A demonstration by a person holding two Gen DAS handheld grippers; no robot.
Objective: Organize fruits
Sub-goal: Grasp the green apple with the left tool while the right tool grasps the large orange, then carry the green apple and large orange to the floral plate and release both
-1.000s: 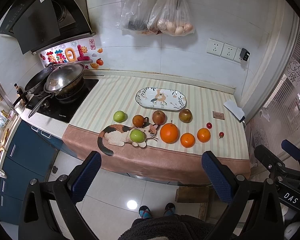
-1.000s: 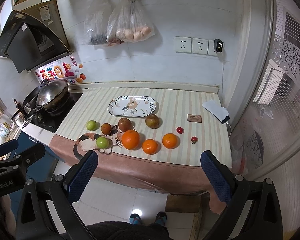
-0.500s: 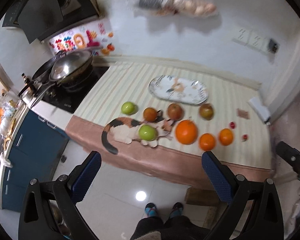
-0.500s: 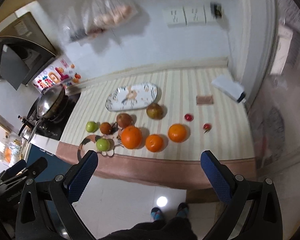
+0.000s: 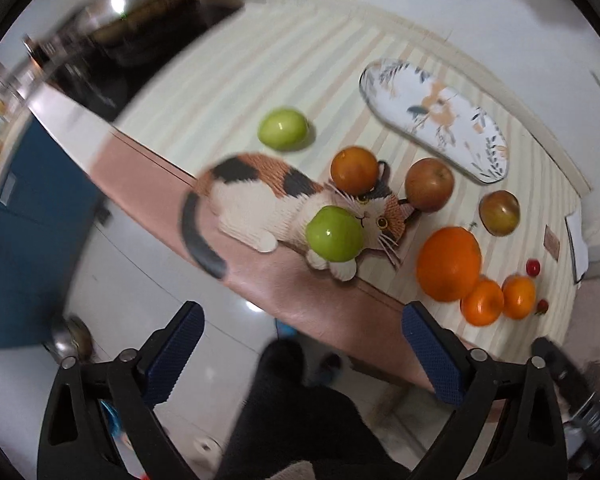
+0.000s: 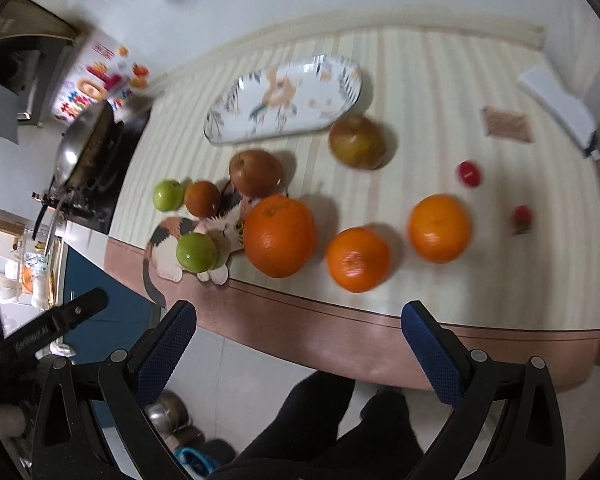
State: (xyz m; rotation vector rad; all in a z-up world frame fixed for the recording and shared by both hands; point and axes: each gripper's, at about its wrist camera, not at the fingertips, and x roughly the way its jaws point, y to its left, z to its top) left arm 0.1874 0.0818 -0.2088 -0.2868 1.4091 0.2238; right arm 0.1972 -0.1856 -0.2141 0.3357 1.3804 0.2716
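Hovering off the front edge of the striped surface (image 6: 440, 80), the left gripper (image 5: 302, 344) and right gripper (image 6: 298, 340) both stand spread wide and empty. In the right wrist view the large orange (image 6: 279, 236) sits mid-surface, two smaller oranges (image 6: 357, 259) at its 3 o'clock, a green apple (image 6: 196, 252) at its 9 o'clock, the patterned plate (image 6: 320, 112) at 12 o'clock.

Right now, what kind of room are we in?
Most likely a home kitchen. A wok sits on a black stove at the end of the counter, a patterned plate lies on the striped counter cover, and oranges and apples are spread out in front of it.
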